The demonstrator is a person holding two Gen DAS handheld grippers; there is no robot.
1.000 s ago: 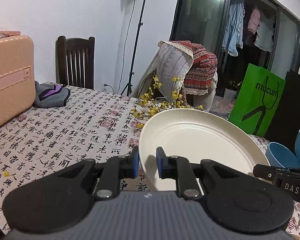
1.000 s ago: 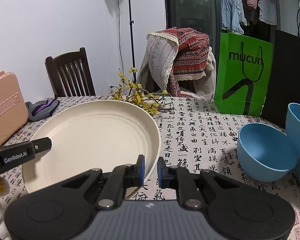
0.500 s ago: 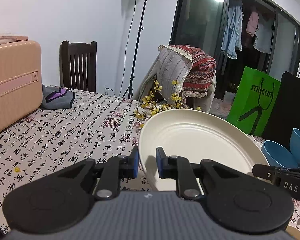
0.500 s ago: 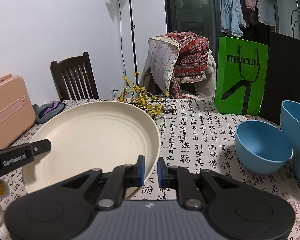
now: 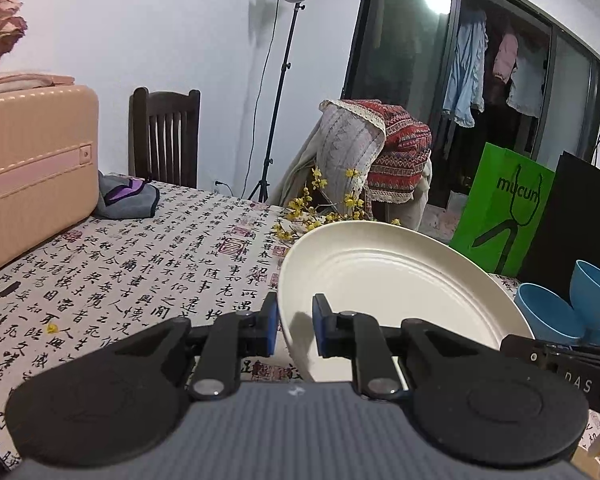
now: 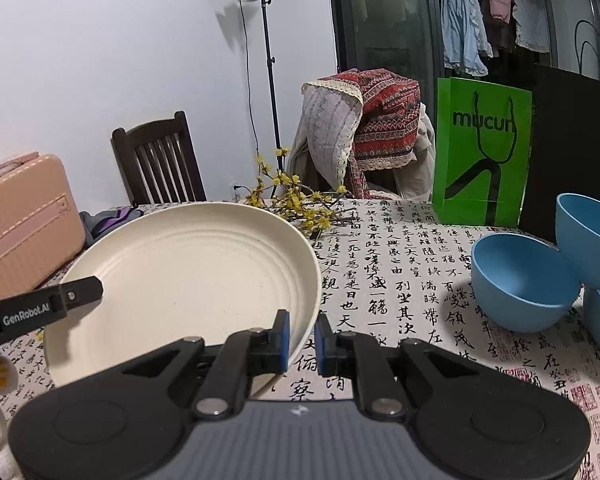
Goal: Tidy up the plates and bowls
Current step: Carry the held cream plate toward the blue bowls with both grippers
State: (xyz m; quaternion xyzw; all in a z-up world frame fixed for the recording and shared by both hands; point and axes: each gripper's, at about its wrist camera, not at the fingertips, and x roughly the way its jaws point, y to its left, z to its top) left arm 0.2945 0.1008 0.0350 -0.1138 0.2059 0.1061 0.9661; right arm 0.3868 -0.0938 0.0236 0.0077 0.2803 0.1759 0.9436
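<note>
Two grippers, left gripper (image 5: 294, 330) and right gripper (image 6: 302, 338), clamped on opposite rims of cream plate (image 6: 188, 280). Held mid-frame. Blue bowls (image 6: 524, 280) at right.

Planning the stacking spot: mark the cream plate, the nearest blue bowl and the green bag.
cream plate (image 6: 188, 276), right wrist view, inner base.
nearest blue bowl (image 6: 520, 268), right wrist view, inside wall.
green bag (image 6: 482, 152), right wrist view, front face.

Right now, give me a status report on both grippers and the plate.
Left gripper and right gripper both clamp the cream plate rim. Plate lifted, tilted. Blue bowls at right.
</note>
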